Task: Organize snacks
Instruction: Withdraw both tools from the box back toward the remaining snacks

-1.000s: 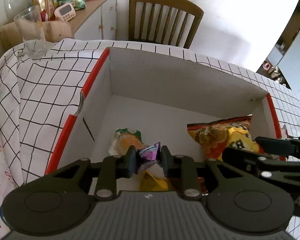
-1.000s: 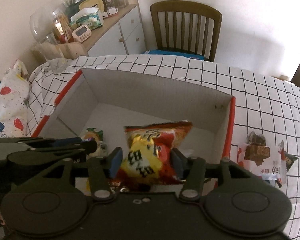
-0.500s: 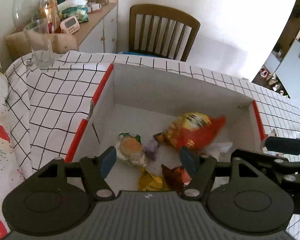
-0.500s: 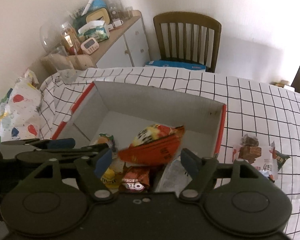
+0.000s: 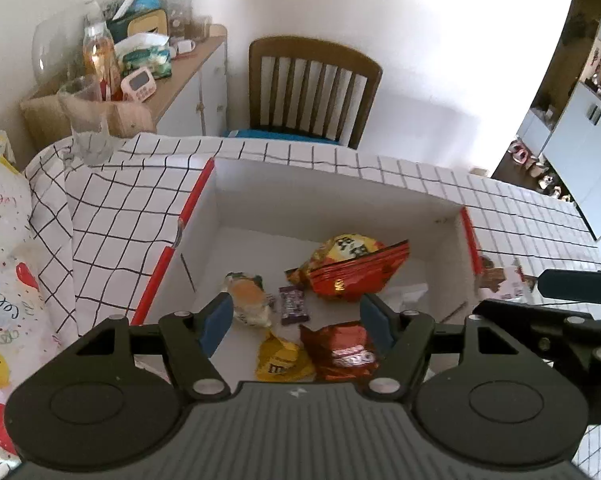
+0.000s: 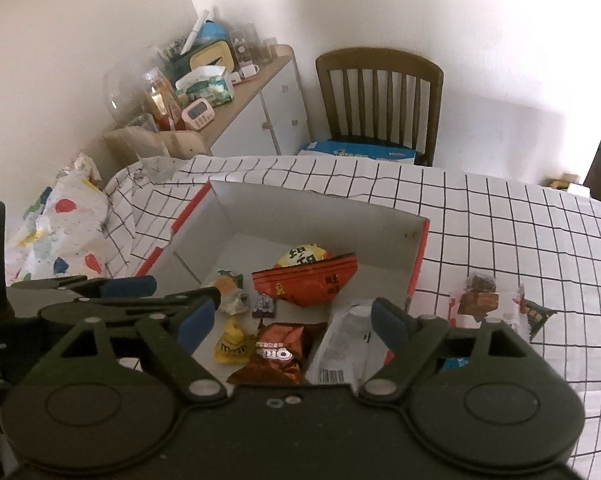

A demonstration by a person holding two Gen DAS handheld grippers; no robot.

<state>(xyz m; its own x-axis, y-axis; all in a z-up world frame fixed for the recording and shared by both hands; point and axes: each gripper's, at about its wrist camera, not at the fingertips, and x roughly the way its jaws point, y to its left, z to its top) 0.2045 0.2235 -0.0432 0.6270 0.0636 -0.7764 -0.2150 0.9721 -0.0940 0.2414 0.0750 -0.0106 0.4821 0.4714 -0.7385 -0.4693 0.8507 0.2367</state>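
Note:
A white cardboard box with red edges [image 5: 332, 196] [image 6: 320, 212] sits on the checked tablecloth. Inside lie a red and yellow chip bag [image 5: 352, 268] [image 6: 312, 276], a small purple candy packet [image 5: 293, 299] [image 6: 265, 304], an orange-and-green wrapped bun [image 5: 248, 300] [image 6: 228, 288], a yellow M&M's pack [image 5: 282, 360] [image 6: 230, 344], a brown Oreo pack [image 5: 344, 350] [image 6: 278, 354] and a clear wrapped item [image 6: 344, 344]. My left gripper [image 5: 296, 320] is open and empty above the box. My right gripper [image 6: 292, 320] is open and empty above it too.
More snacks [image 6: 488, 304] lie on the tablecloth right of the box. A glass [image 5: 88, 120] stands at the table's far left corner. A wooden chair [image 5: 312, 88] [image 6: 380, 104] stands behind the table. A cluttered sideboard [image 6: 220, 92] is at the back left.
My left gripper let go of the purple packet and my right let go of the chip bag. Both dropped into the box. Both grippers opened and rose away from the box.

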